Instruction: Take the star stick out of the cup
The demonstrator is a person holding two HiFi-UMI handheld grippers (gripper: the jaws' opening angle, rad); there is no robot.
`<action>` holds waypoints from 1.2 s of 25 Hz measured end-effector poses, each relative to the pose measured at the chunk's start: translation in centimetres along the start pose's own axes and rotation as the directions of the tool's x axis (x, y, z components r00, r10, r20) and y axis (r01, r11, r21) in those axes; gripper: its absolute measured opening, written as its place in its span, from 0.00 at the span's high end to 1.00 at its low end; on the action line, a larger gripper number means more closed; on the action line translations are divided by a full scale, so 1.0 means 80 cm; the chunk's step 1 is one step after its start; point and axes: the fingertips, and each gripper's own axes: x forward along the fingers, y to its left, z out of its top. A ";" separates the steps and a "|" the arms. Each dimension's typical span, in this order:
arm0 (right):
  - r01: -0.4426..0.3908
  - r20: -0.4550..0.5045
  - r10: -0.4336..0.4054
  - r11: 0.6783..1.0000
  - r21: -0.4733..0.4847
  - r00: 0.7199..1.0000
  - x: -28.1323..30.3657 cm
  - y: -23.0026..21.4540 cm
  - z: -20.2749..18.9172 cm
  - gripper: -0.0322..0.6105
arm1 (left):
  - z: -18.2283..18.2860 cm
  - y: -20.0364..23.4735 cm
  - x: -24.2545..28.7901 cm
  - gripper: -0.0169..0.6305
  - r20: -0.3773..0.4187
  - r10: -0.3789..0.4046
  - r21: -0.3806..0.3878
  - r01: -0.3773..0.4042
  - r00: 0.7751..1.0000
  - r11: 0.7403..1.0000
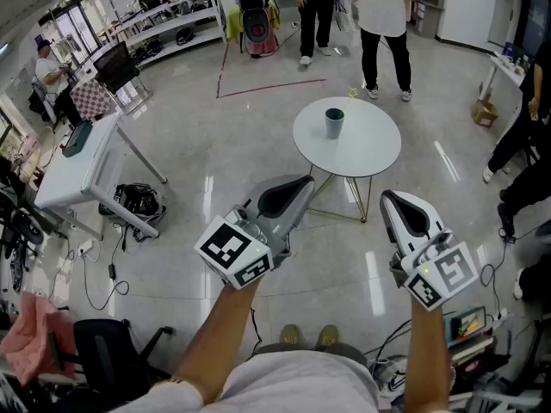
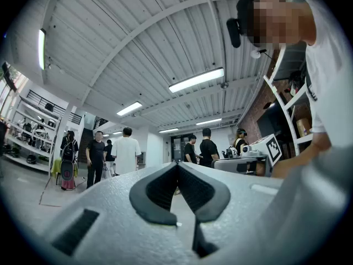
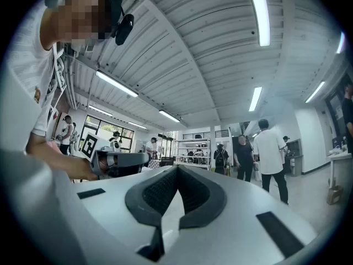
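Head view: a small round bench (image 1: 370,149) stands on the floor ahead, well apart from the person, with a dark cup (image 1: 334,122) upright near its far-left part. The star stick cannot be made out at this size; if it is there, it is inside the cup. The left gripper (image 1: 297,189) and right gripper (image 1: 398,203) are held out side by side at about waist level, both pointing toward the bench and neither near the cup. Judgement: this is the approach, with both tools kept raised and clear until the bench is within reach. Several people (image 1: 383,24) stand beyond the bench and play no part in the task. Left gripper view: the camera looks up and out across the room, not at the bench. The dark pads (image 2: 160,195) meet at the tips with nothing between them, so the gripper is closed and empty. Right gripper view: same attitude, aimed at the ceiling and the far room, cup out of frame. Its pads (image 3: 198,195) also touch at the tips and hold nothing. Judgement: task not yet begun. One gripper must open before it can take the stick, and the other would likely steady the cup.
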 end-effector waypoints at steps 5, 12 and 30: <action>-0.002 0.006 0.002 1.000 0.007 1.000 -0.004 -0.006 0.000 0.93 | 0.000 -0.003 0.005 0.95 0.001 0.001 0.000 -0.001 1.000 1.000; -0.019 0.020 0.018 0.999 0.033 1.000 -0.012 -0.026 0.001 0.93 | -0.007 -0.006 0.022 0.95 -0.002 0.012 -0.006 -0.012 1.000 1.000; -0.093 0.045 0.092 0.996 0.009 0.995 -0.030 -0.095 0.001 0.93 | -0.018 -0.022 0.073 0.95 -0.011 0.090 0.042 -0.089 0.996 0.995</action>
